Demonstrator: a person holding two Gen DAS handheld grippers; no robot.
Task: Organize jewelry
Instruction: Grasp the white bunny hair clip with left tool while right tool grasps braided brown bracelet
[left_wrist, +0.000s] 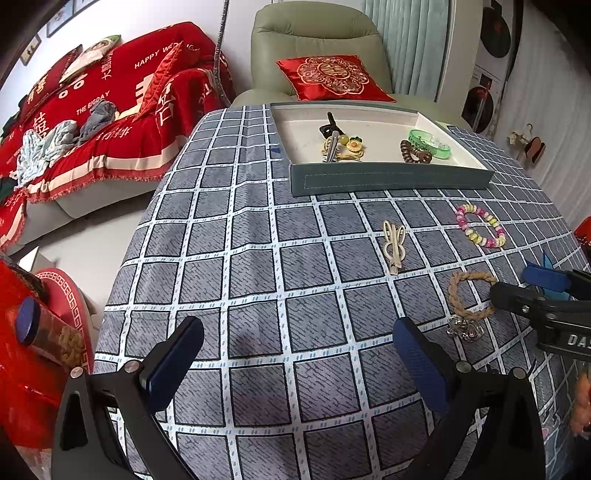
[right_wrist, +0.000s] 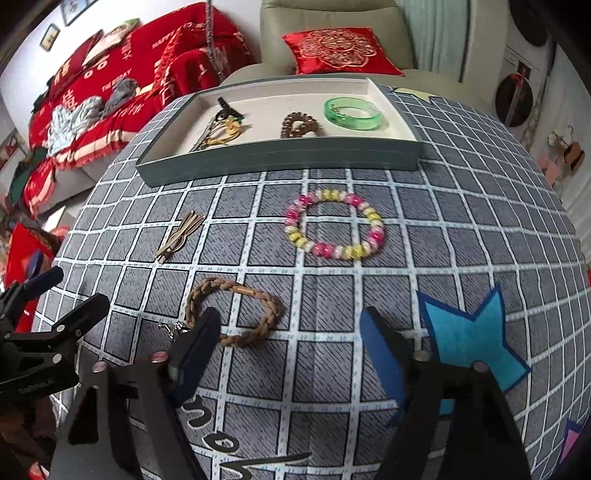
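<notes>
The tray (left_wrist: 391, 177) holds a green bangle (left_wrist: 430, 144), a brown coil tie (left_wrist: 415, 152) and clips – only the right view shows a blue star patch (right_wrist: 469, 339). The left gripper (left_wrist: 299, 354) and the right gripper (right_wrist: 291, 347) both gape, grasping nothing.

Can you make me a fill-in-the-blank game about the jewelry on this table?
1. The green bangle lies inside the ____.
2. The bead bracelet is pink, white and ____.
3. The braided bracelet lies on the ____ tablecloth.
4. The right hand-held gripper holds ____.

Missing words: tray; yellow; checked; nothing
</notes>
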